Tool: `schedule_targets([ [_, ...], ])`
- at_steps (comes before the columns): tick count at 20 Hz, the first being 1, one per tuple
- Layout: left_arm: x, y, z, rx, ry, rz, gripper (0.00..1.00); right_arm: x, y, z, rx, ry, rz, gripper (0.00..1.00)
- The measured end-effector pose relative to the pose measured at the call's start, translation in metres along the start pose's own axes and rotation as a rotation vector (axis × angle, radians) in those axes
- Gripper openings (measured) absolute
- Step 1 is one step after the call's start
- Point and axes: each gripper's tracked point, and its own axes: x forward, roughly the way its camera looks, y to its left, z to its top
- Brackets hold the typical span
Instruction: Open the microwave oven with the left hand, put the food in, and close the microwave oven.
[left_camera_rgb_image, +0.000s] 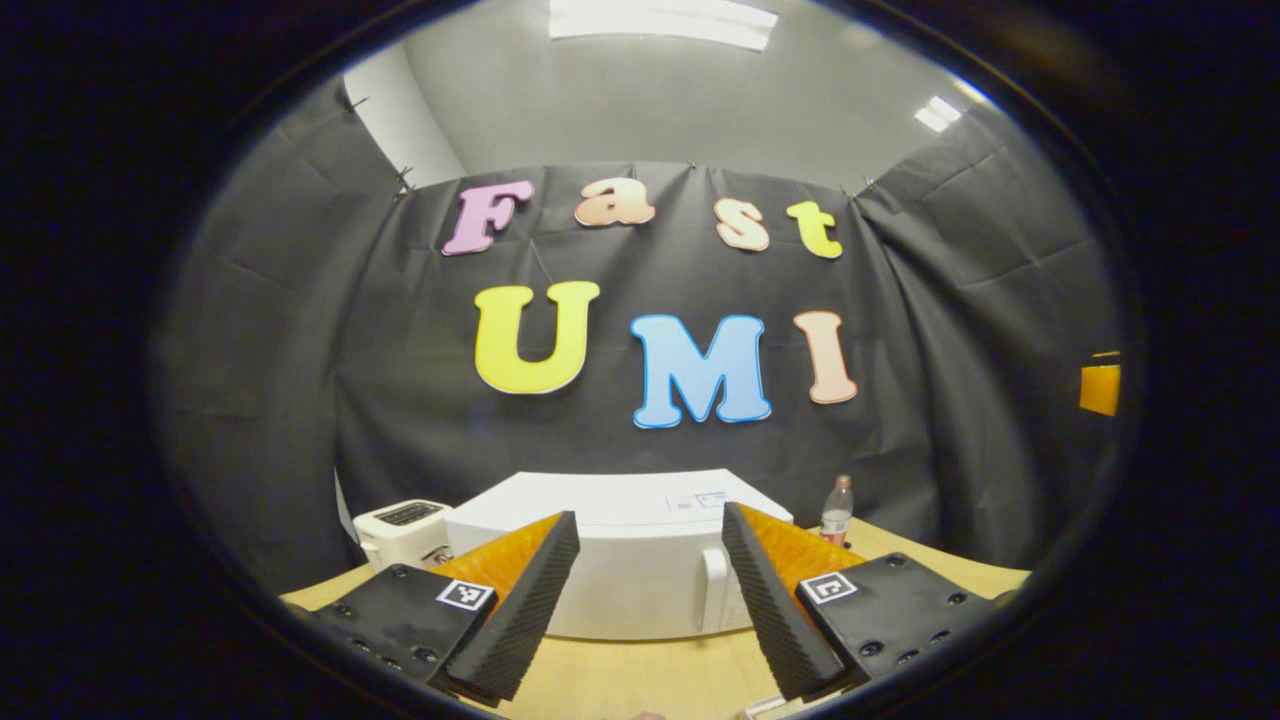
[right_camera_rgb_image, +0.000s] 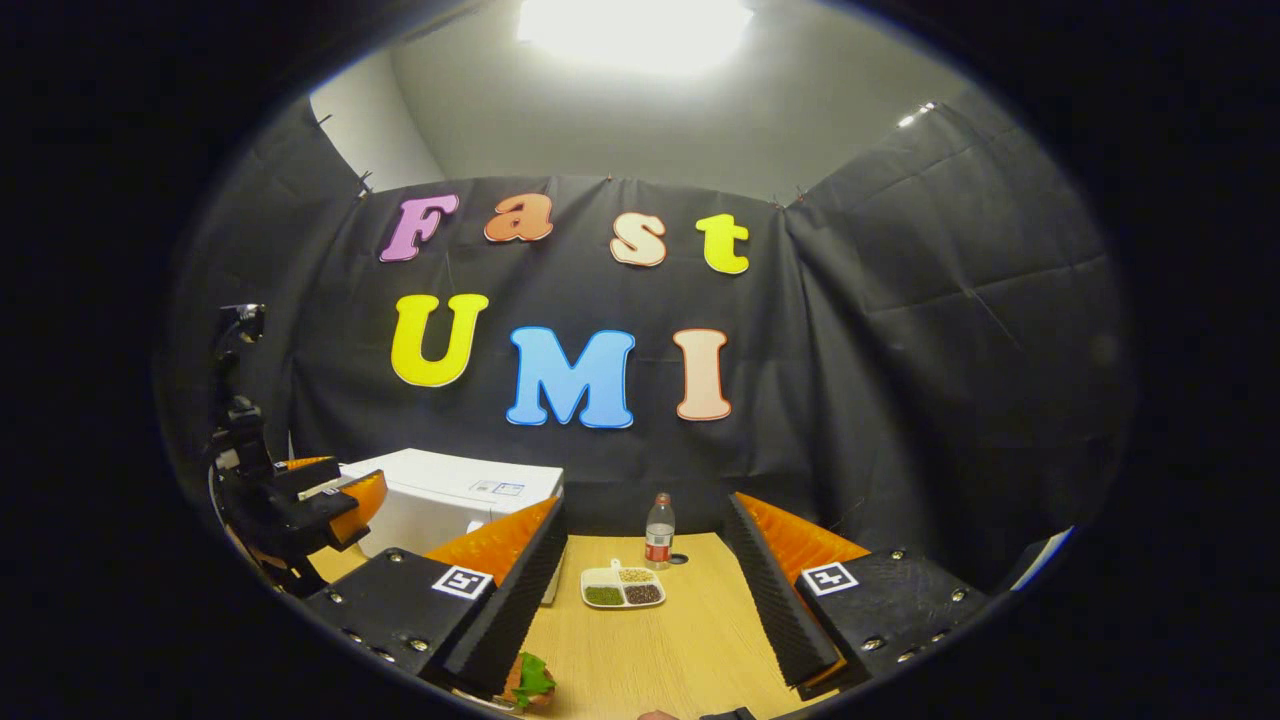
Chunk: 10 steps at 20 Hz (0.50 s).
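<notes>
My left gripper (left_camera_rgb_image: 650, 600): fingers spread wide, nothing between the ribbed pads, hanging above the wooden table (left_camera_rgb_image: 640, 680). Straight ahead through the gap sits the white microwave oven (left_camera_rgb_image: 625, 560), door shut, its vertical handle (left_camera_rgb_image: 713, 590) toward the right side of the front. A white toaster (left_camera_rgb_image: 403, 530) stands just beside the oven's left side. A clear bottle (left_camera_rgb_image: 837, 510) with a red label stands near the oven's right rear corner.

My right gripper (right_camera_rgb_image: 645, 600): fingers also wide apart, empty, above the table. Beyond them lies a small white divided tray (right_camera_rgb_image: 622, 588) holding green, pale and dark fillings; the bottle stands just behind it. The food (right_camera_rgb_image: 528, 682), something with a green leaf on it, sits at the bottom edge beside my left-hand finger, partly hidden by it. From here the oven lies off to the left, with my left gripper in front of it.
</notes>
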Motion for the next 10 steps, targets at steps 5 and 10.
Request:
schedule_targets([
  [5,0.045,-0.017,-0.038,0.004,0.038,-0.07,0.91,0.007,-0.004,-0.005,-0.013,0.028,-0.078,0.96],
  [10,0.081,-0.036,-0.086,0.004,0.12,-0.125,0.96,0.009,-0.008,-0.016,-0.016,0.072,-0.143,0.96],
])
